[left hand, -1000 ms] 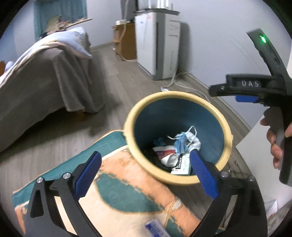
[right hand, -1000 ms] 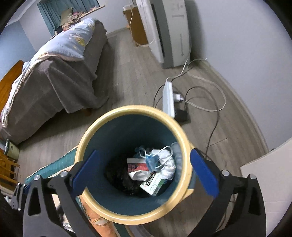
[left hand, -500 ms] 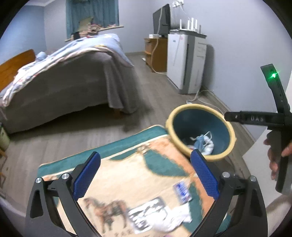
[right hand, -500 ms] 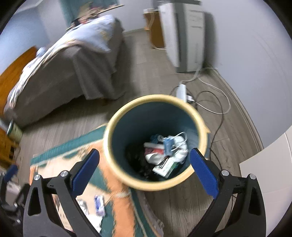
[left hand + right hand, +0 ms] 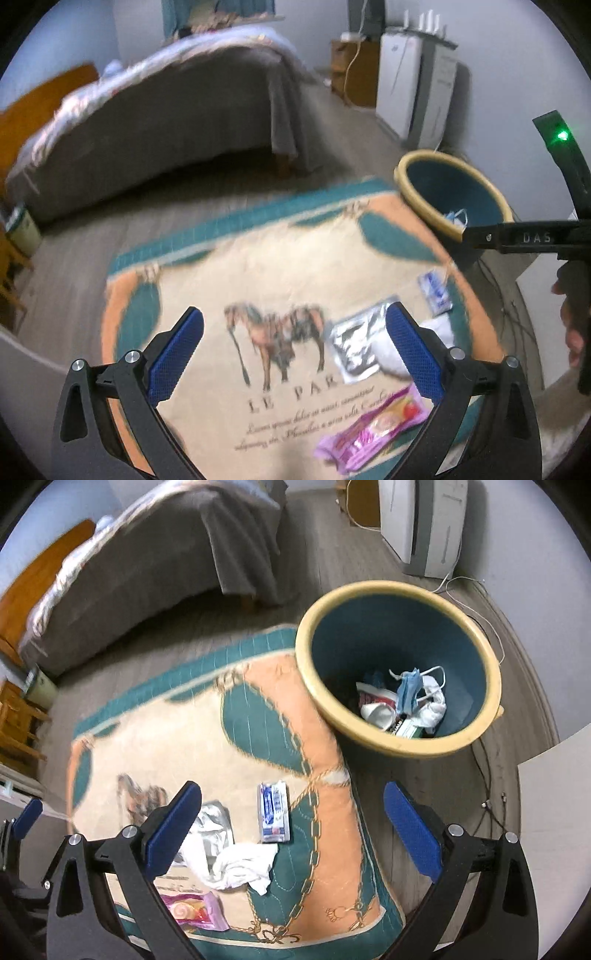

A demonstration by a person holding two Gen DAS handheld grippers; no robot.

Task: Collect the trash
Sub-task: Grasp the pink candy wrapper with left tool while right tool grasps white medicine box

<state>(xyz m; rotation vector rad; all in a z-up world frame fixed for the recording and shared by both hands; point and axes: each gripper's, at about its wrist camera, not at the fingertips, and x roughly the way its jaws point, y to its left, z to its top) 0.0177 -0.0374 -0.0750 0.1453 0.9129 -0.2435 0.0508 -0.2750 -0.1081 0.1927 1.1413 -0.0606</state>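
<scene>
now farther from bin [image 5: 399,664] — rug [image 5: 280,280] litter

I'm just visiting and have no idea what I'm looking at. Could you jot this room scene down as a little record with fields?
Setting: bedroom floor with a horse-print rug
Bin: yellow-rimmed bin at the rug's corner, holding a face mask and wrappers
Trash on the rug: silver foil packet, white tissue, blue sachet, pink wrapper
Left claw: open, empty, above the rug
Right claw: open, empty
</scene>
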